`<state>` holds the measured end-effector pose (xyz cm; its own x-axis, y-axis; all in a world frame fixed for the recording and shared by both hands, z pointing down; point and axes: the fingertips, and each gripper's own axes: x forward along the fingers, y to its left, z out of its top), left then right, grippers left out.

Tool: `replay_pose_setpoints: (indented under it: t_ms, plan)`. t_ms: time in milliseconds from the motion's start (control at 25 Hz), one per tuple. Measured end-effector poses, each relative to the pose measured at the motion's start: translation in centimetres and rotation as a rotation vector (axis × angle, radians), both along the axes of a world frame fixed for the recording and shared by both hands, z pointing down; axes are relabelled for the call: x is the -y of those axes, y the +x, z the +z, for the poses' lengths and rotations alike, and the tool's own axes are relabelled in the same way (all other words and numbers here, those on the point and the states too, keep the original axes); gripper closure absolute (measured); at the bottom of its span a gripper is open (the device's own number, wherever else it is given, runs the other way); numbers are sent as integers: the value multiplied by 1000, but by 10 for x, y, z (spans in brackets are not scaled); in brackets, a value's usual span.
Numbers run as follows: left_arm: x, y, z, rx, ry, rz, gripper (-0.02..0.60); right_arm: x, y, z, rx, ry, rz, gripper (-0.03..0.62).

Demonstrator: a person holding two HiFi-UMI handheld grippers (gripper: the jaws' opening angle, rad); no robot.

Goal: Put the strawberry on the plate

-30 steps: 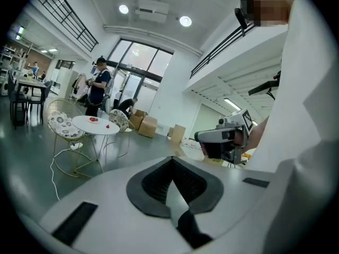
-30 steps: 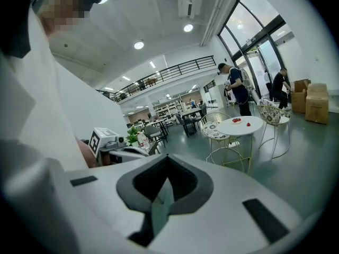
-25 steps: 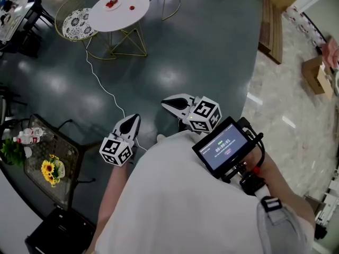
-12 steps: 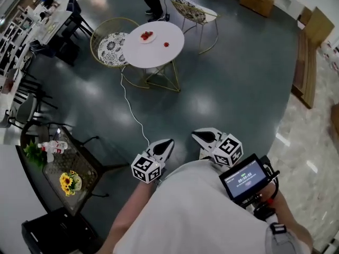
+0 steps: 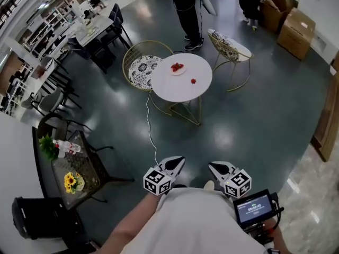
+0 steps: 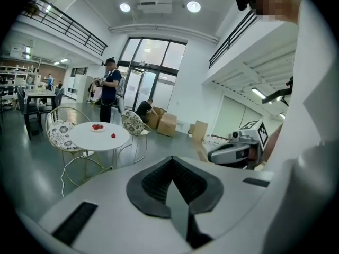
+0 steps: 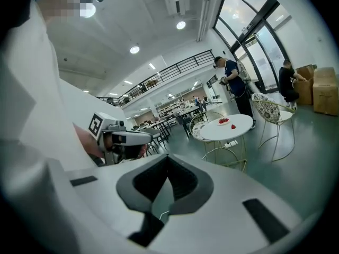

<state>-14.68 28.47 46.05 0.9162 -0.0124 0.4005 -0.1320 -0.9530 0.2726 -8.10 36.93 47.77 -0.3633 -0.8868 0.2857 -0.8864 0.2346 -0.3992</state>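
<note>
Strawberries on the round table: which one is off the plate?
The single strawberry lying bare on the white tabletop, right of the plate in the head view; the other strawberries sit piled on the plate.

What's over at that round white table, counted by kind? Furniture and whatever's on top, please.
Round white table: 1
Patterned chairs: 2
Plate, its strawberries too small to count: 1
Loose strawberry on the tabletop: 1
Total: 5
</note>
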Motion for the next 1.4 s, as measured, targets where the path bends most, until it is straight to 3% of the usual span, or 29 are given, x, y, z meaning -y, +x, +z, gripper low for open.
replay_pose_setpoints:
  t_ms: [160, 360, 720, 1000, 1400]
  plan:
    - [13, 18, 1, 22, 0, -14, 578, 7, 21, 11, 15, -16, 2, 592]
    - [31, 33, 10, 42, 4, 32, 578, 35, 39, 20, 40, -17, 8, 592]
    - [91, 81, 31, 14, -54, 65, 578, 89, 91, 21, -11, -59, 52, 592]
    - [215, 111, 33, -27, -75, 67, 578, 230, 131, 10, -79, -63, 37, 592]
    - [244, 114, 21, -32, -56, 91, 578, 283, 139, -18, -137, -35, 23, 592]
